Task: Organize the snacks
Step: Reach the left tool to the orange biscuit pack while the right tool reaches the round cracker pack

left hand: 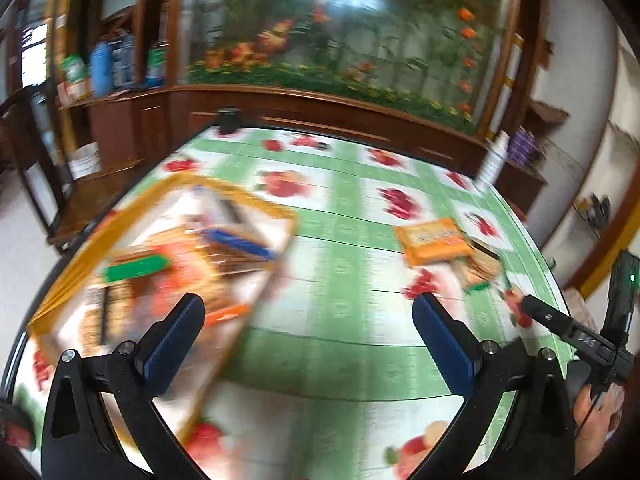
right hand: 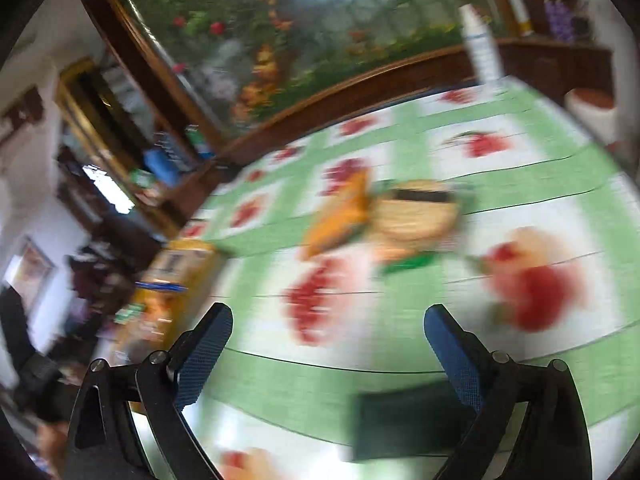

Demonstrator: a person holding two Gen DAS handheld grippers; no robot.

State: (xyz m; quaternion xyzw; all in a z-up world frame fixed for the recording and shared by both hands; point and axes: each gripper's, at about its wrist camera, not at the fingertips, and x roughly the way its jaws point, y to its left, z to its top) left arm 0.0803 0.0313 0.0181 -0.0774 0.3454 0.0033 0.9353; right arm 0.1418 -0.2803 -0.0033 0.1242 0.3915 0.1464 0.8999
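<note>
1. The left wrist camera looked forward between its own blue fingers [left hand: 176,340], down over the fruit-print tablecloth [left hand: 340,280] toward the flower mural [left hand: 340,32]; the yellow-rimmed tray [left hand: 236,194] lay close at left.
2. The right wrist camera sat low and tilted, facing the same mural [right hand: 300,20] across the tablecloth [right hand: 540,184].
3. Both views shared the orange packet [left hand: 434,240] [right hand: 340,216] and the tray [right hand: 200,264], blurred.
</note>
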